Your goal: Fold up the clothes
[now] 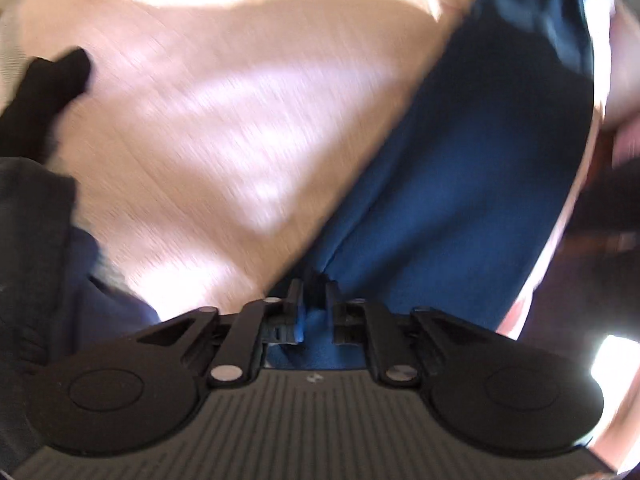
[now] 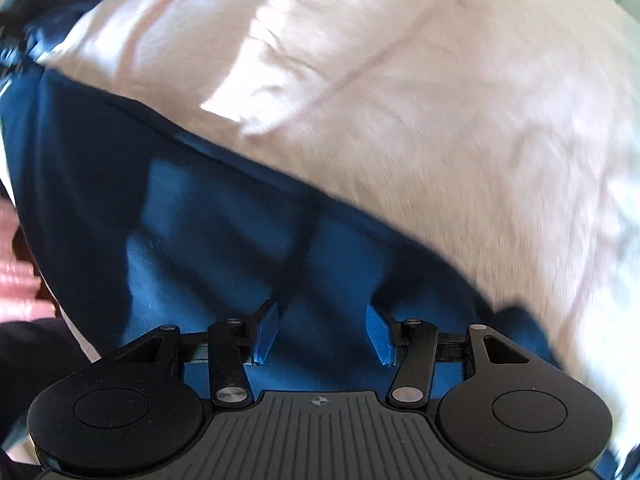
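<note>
— Where's the garment?

— The blue garment [image 1: 460, 184] lies stretched across the pale sheet [image 1: 224, 112] of what looks like a bed. My left gripper [image 1: 316, 304] has its fingers together, clamped on a pinch of the blue cloth at its near edge. My right gripper [image 2: 322, 332] has its fingers apart, hovering over the same cloth [image 2: 208, 216], gripping nothing.

— How far along?

— I can't say. The pictures are blurred and I see only part of the cloth, so I can't count folds. A dark garment [image 1: 36, 208] sits left of the blue one, with a black piece [image 1: 48, 84] beyond it; whether folded, I can't tell.
</note>
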Demonstrator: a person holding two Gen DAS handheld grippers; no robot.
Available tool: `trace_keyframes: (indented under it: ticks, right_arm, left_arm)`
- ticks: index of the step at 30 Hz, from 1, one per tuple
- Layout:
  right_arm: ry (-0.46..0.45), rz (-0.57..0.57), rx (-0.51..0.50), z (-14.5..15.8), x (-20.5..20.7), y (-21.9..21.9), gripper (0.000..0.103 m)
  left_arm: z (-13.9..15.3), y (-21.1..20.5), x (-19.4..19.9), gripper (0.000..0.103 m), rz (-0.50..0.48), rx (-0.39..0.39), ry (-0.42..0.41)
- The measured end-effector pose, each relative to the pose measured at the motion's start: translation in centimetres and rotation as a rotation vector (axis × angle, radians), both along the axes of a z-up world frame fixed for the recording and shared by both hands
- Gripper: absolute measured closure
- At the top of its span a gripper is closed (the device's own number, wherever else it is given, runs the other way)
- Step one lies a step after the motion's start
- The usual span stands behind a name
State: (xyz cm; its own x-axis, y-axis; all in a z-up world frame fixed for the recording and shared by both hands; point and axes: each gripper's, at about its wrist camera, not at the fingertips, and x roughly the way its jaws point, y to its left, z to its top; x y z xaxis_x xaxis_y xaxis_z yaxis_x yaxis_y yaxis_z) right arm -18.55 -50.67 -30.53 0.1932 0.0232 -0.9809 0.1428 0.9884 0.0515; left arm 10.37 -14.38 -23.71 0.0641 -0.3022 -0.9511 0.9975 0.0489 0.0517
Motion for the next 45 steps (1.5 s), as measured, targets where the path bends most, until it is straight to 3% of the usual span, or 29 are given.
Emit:
trace_keyframes:
  ticks: [5, 11, 14, 22, 26, 29, 30, 31, 36, 40, 42, 44, 45]
  right_arm:
    - [-0.04, -0.206, -0.016, 1.0, -4.7, -1.3, 0.051]
    - [-0.021, -0.534, -0.028, 0.8, -14.6, -4.3, 0.051]
    - [-0.027, -0.711, -0.009, 0.2, -20.0, -5.9, 0.051]
    - [-0.429, -1.251, 0.1, 1.2, -33.3, -9.7, 0.051]
    - [-0.59, -1.45, 0.21, -0.3, -37.7, -12.8, 0.051]
    - [-0.681, -1.535, 0.304, -2.2, -39.9, -14.7, 0.052]
    - [-0.71, -1.555, 0.347, -2.8, -40.5, -15.4, 0.065]
    - [-0.717, -1.555, 0.37, -3.0, -41.0, -16.0, 0.099]
    - [-0.79, -1.428, 0.332, -0.2, -43.0, -17.8, 0.099]
    - [-0.682, -1.477, 0.41, -4.1, -43.8, -17.8, 0.098]
    - [-0.668, -1.555, 0.458, -5.8, -45.0, -17.5, 0.086]
    - [-0.65, -1.505, 0.38, -4.2, -44.8, -17.2, 0.067]
    - [-0.64, -1.479, 0.34, -3.4, -44.8, -17.0, 0.063]
  left_arm:
    - [1.5, -2.1, -1.8, 0.084, -0.046, -0.001, -0.031]
    - [3.3, -4.6, -4.0, 0.081, -0.1, -0.003, -0.069]
    - [3.2, -9.1, -7.6, 0.079, -0.193, -0.038, -0.055]
    - [1.6, -24.2, -25.8, 0.066, -0.573, -0.214, 0.098]
    - [-1.4, -29.6, -32.6, 0.064, -0.675, -0.205, 0.072]
    - [-3.8, -33.3, -37.3, 0.067, -0.738, -0.187, 0.037]
    - [-4.6, -34.6, -38.8, 0.075, -0.759, -0.182, 0.025]
    - [-5.4, -35.8, -40.4, 0.085, -0.78, -0.176, 0.013]
    - [-7.6, -37.0, -43.5, 0.089, -0.87, -0.113, -0.009]
    - [-9.1, -37.3, -44.5, 0.087, -0.933, -0.039, -0.036]
    - [-8.4, -37.2, -44.3, 0.085, -0.94, -0.032, -0.03]
    - [-6.6, -37.1, -43.2, 0.082, -0.877, -0.046, 0.015]
    - [-5.6, -36.9, -42.6, 0.081, -0.843, -0.058, 0.036]
